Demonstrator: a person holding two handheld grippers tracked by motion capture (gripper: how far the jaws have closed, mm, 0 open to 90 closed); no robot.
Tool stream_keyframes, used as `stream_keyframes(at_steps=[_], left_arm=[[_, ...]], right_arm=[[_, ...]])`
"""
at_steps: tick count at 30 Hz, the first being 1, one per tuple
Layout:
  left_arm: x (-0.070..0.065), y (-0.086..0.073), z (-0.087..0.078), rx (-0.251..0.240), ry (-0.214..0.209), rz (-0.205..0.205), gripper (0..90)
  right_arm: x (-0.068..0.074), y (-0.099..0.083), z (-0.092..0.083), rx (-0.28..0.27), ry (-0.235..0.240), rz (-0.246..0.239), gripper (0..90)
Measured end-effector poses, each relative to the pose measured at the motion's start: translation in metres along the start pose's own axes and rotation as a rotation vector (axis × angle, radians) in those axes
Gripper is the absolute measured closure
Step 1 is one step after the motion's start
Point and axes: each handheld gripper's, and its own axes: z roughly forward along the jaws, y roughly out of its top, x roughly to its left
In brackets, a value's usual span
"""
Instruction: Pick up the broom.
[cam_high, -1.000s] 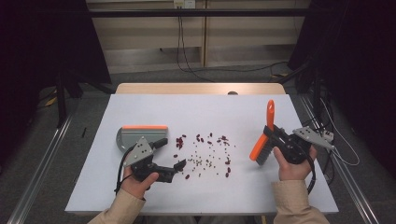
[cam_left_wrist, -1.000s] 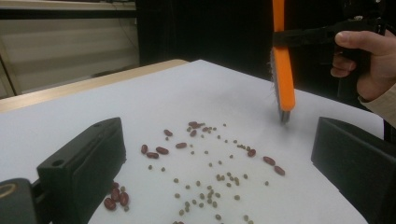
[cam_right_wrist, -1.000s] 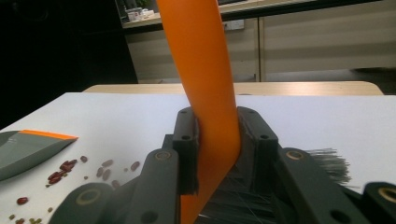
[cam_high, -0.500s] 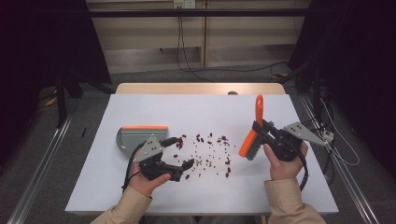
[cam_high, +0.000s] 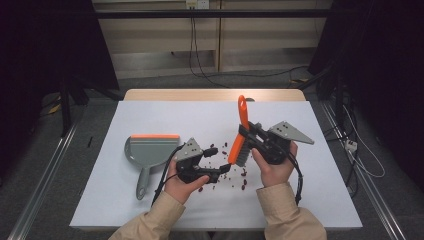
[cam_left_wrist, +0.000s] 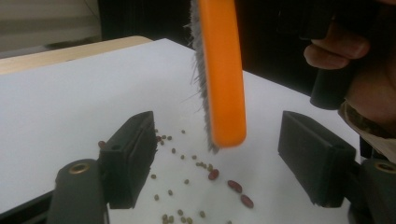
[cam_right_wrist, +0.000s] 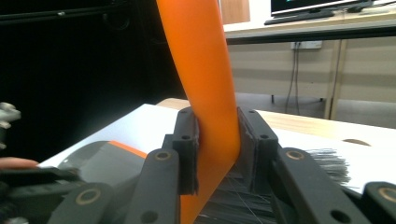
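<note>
My right gripper is shut on the handle of an orange brush, which it holds upright and tilted, bristles low over the scattered beans. In the right gripper view its jaws clamp the orange handle from both sides. My left gripper lies close to the left of the brush head, and its jaws have just been closing. In the left gripper view the brush head hangs between and beyond the jaws, which do not touch it. A grey dustpan with an orange lip lies at the left.
The white table top has a wooden strip along its far edge. Red and small greenish beans lie on it below the brush. Dark floor, rails and cables surround the table. Both forearms come in from the near edge.
Both hands have moved toward the table's middle. The brush has travelled left until it hangs over the beans. The left gripper has slid right from the dustpan, and its jaws have narrowed.
</note>
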Motion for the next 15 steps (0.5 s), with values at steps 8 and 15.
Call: stream_keyframes(at_steps=[8,15], left_arm=[[0.002,-0.003,0.008,0.013,0.05,0.0,54.3],[0.005,-0.004,-0.003,0.004,0.155,0.017,70.7]], right_arm=[[0.019,-0.002,0.016,0.018,0.048,-0.004,71.0],[0.028,-0.003,0.027,0.023,0.058,0.012,70.1]])
